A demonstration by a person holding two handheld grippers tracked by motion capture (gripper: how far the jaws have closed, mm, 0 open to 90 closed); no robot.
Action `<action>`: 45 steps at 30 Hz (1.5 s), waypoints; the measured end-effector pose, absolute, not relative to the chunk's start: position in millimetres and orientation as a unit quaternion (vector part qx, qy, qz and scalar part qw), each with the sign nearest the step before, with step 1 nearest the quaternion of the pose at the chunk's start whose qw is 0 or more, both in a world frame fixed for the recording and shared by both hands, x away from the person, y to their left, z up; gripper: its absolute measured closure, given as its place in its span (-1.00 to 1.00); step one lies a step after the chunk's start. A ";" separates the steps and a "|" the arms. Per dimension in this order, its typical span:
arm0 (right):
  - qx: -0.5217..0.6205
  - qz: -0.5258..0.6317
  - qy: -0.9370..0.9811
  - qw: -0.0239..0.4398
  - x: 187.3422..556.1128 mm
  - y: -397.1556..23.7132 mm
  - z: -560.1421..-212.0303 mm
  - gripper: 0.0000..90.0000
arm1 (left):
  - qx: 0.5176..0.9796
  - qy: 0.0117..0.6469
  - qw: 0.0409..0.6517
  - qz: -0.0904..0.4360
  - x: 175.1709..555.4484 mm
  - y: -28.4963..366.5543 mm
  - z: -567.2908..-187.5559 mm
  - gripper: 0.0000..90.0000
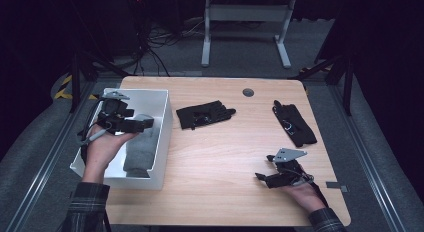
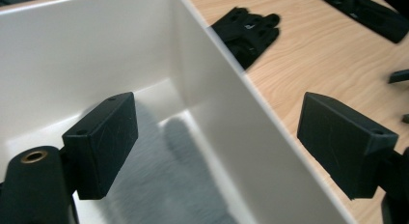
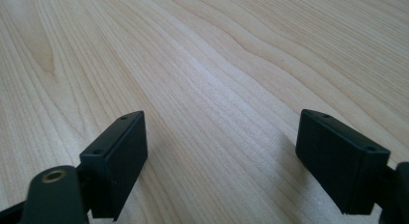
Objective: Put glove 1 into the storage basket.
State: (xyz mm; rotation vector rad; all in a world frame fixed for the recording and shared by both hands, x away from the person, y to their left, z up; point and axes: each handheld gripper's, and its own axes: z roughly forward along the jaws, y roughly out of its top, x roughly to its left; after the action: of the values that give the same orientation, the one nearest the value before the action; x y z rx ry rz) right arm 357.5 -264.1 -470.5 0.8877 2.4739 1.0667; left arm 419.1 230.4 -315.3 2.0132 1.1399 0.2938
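— Two black gloves lie out on the wooden table (image 1: 220, 157): one glove (image 1: 205, 114) at centre frame in the high view, just right of the white bin (image 1: 162, 142), and a second glove (image 1: 295, 123) toward the right. A grey glove (image 1: 137, 154) already lies in the bin's lower part.

— And the grippers?

— Left gripper (image 1: 147, 123) hovers at left of frame above the bin, jaws wide apart and holding nothing; its own view shows the bin wall running between them and grey fabric (image 2: 164, 185) below. Right gripper (image 1: 261, 178) sits low at lower right, jaws spread too, bare wood between them.

— So what does the next pickup call for?

— I'd judge the nearer black glove is the left's to take. Lift clear of the bin rim first, then come down over the glove's palm, not a finger, so it doesn't dangle. Pinch flat against the wood and carry it high over the wall before letting go. The right one could take the far glove likewise.
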 end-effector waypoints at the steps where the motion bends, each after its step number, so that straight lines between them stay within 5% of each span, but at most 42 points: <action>1: 0.309 0.372 0.862 0.152 357.5 -264.1 -470.5 -0.58 | 0.795 0.445 0.396 0.115 418.2 224.6 -313.6 -0.66; 16: 0.309 0.372 0.862 0.152 357.5 -264.1 -470.5 -0.58 | 0.822 0.365 0.424 0.102 403.8 138.9 -297.4 -0.67; 28: 0.312 0.373 0.861 0.152 356.9 -263.2 -470.4 -0.53 | 0.841 0.333 0.419 0.075 395.6 77.1 -335.9 -0.67; 34: 0.302 0.365 0.866 0.159 356.3 -261.4 -465.4 -0.15 | 0.850 0.324 0.410 0.067 391.1 64.1 -361.5 -0.68; 45: 0.314 0.367 0.863 0.145 381.1 -269.9 -437.3 0.86 | 0.849 0.333 0.402 0.076 381.2 64.7 -413.7 -0.78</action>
State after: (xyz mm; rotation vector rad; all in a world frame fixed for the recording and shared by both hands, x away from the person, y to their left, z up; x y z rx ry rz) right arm 381.1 -269.9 -437.3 0.9044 2.4873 1.0583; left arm 381.2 64.7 -413.7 2.1470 0.8428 0.1932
